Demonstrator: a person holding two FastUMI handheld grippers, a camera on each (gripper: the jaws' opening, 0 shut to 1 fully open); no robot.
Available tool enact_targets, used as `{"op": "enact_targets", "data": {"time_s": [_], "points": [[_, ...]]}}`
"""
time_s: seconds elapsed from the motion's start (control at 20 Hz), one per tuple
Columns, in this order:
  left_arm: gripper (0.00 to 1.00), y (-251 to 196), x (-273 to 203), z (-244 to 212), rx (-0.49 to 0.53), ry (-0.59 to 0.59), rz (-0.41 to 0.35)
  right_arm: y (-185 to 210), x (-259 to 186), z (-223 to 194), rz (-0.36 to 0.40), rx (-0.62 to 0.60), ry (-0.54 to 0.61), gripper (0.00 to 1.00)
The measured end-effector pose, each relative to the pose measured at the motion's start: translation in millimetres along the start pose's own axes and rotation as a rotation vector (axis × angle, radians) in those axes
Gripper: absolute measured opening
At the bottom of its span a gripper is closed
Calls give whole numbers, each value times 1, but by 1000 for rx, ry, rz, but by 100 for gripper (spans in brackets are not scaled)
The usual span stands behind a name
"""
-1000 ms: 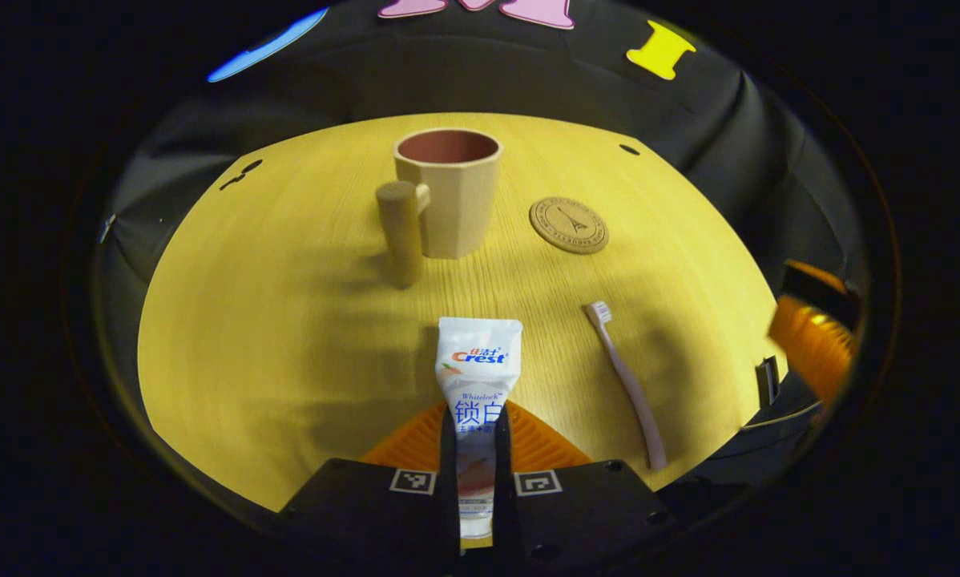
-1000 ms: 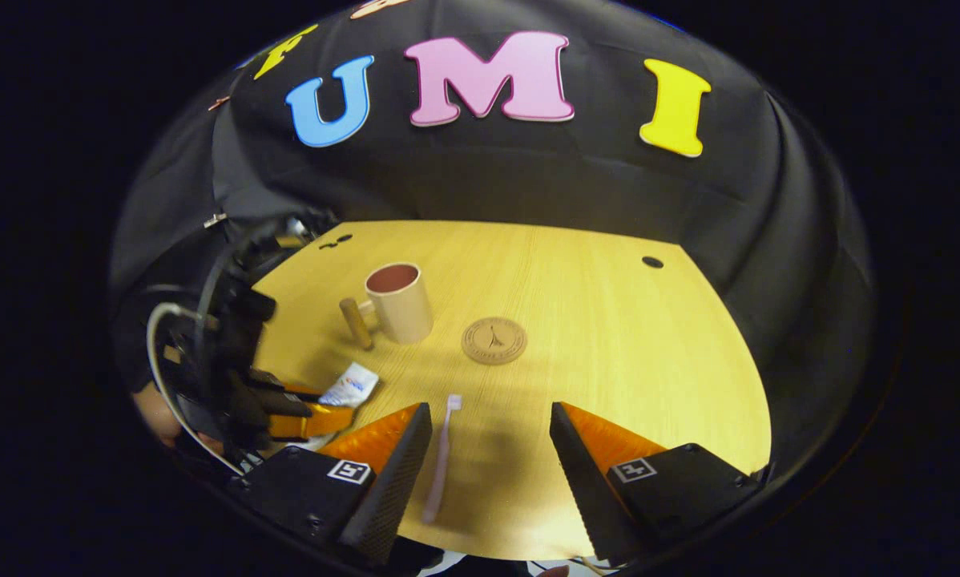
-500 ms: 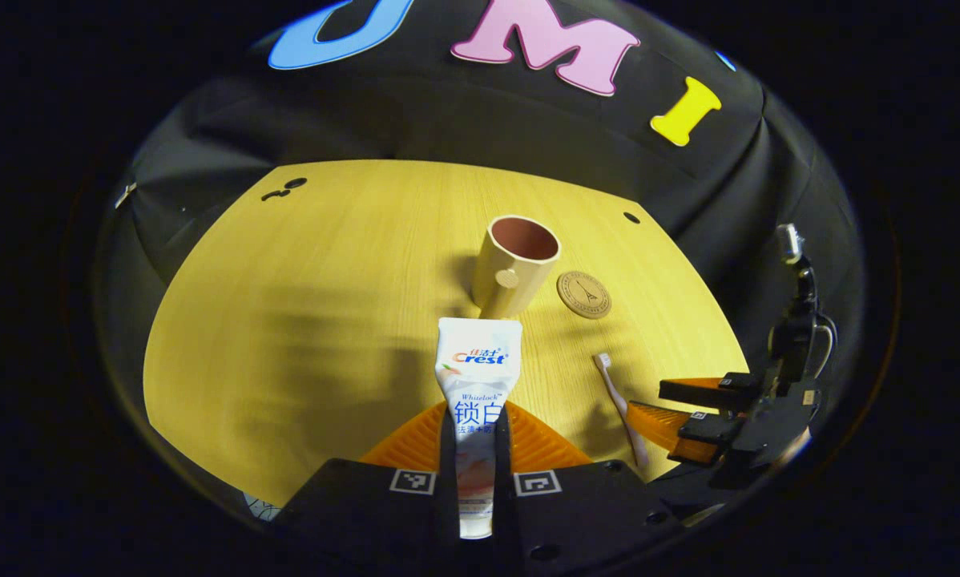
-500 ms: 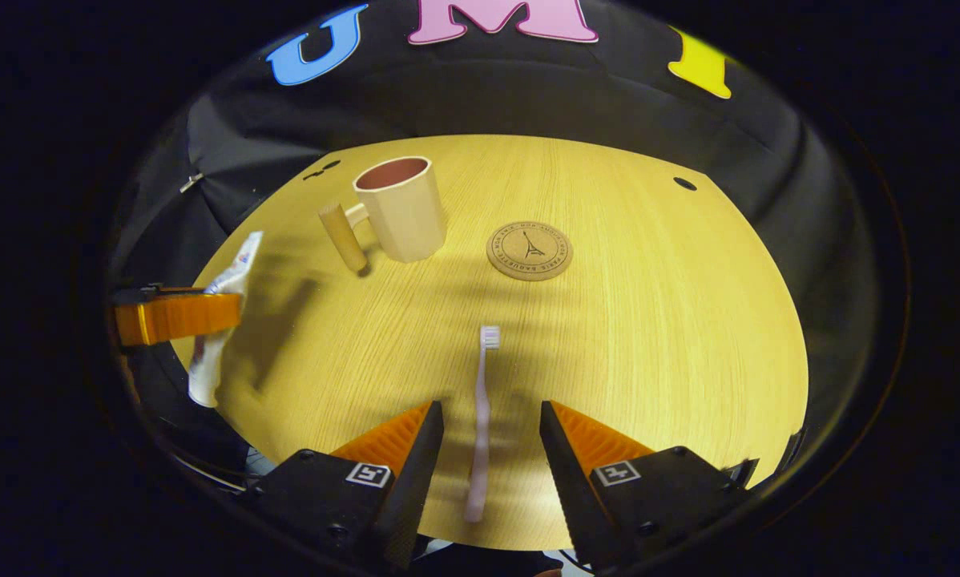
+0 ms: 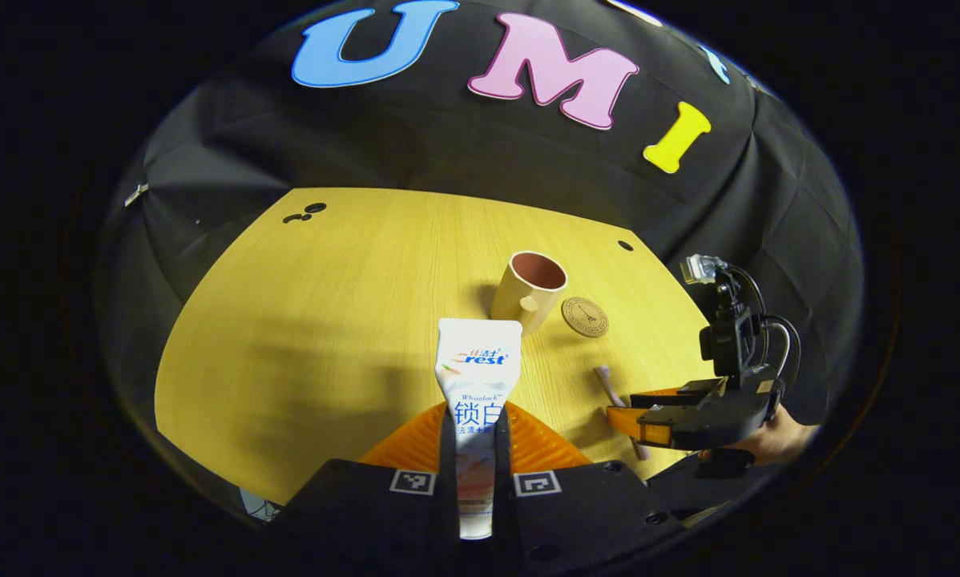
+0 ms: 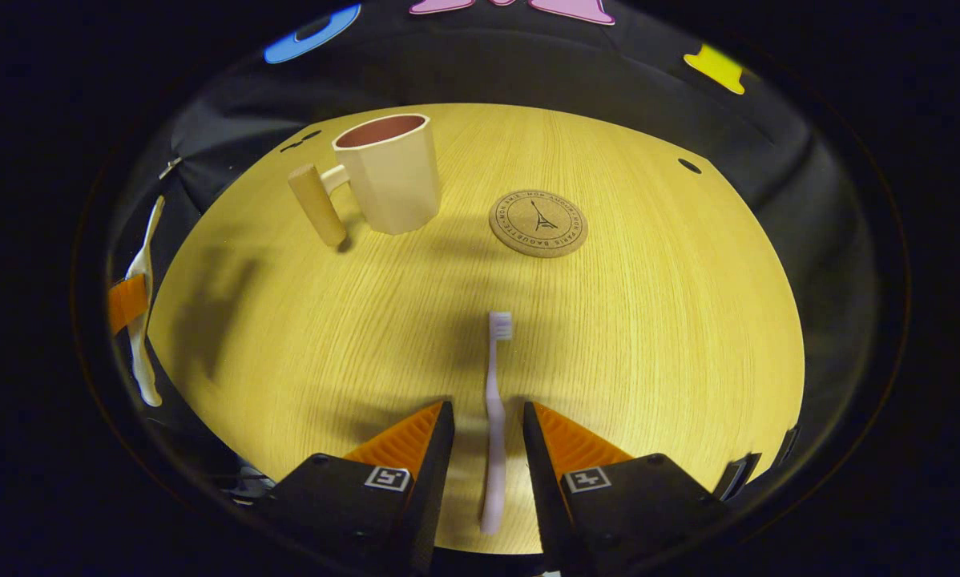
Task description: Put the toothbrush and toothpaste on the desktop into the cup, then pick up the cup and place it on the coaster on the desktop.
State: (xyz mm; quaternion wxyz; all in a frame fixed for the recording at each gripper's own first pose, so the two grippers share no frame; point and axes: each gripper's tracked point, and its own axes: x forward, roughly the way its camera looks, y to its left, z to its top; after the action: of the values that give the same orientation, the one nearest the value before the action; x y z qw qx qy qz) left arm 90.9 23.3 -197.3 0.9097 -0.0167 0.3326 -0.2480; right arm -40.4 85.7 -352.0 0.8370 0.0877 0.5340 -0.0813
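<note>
Left gripper (image 5: 475, 473) clamped on soft white toothpaste tube (image 5: 477, 385), lifted over yellow wooden table (image 6: 648, 320); right gripper (image 6: 485, 473) narrowly open astride light, stiff pink toothbrush (image 6: 494, 417), best pinched mid-handle, beige handled cup (image 6: 388, 180) at 11 o'clock.

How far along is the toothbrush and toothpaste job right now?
Nothing is in the cup yet. In hand: the left gripper is shut on the toothpaste, and the right gripper straddles the toothbrush lying on the desktop, jaws not yet touching it. Left: both drops, then moving the cup onto the bare coaster.
</note>
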Motion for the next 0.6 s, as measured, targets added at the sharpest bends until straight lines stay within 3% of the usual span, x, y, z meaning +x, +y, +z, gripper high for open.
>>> {"op": "enact_targets", "data": {"time_s": [0.05, 0.1, 0.2, 0.25, 0.3, 0.35, 0.45, 0.5, 0.6], "points": [[21, 0, -4, -1, -5, -6, 0, 1, 1, 2, 4, 7, 0, 54], [21, 1, -7, -2, -9, -10, -1, 1, 2, 1, 7, 13, 6, 60], [21, -1, -13, -3, -17, -20, -2, 3, 1, 1, 19, 39, 17, 38], [21, -1, -16, -3, -20, -25, -1, 2, 3, 1, 13, 41, 21, 34], [21, -1, -19, -3, -24, -31, 2, 1, 2, 1, 11, 46, 24, 40], [21, -2, -22, -4, -29, -37, 3, 0, 4, 0, 10, 56, 30, 29], [21, -3, -28, -2, -40, -49, 10, -3, 2, 2, 9, 48, 37, 25], [21, -4, -32, 0, -45, -55, 12, -2, 2, 0, 13, 53, 44, 10], [21, -10, -36, 6, -51, -74, 10, -2, 2, 1, 24, 55, 40, 11]]}}
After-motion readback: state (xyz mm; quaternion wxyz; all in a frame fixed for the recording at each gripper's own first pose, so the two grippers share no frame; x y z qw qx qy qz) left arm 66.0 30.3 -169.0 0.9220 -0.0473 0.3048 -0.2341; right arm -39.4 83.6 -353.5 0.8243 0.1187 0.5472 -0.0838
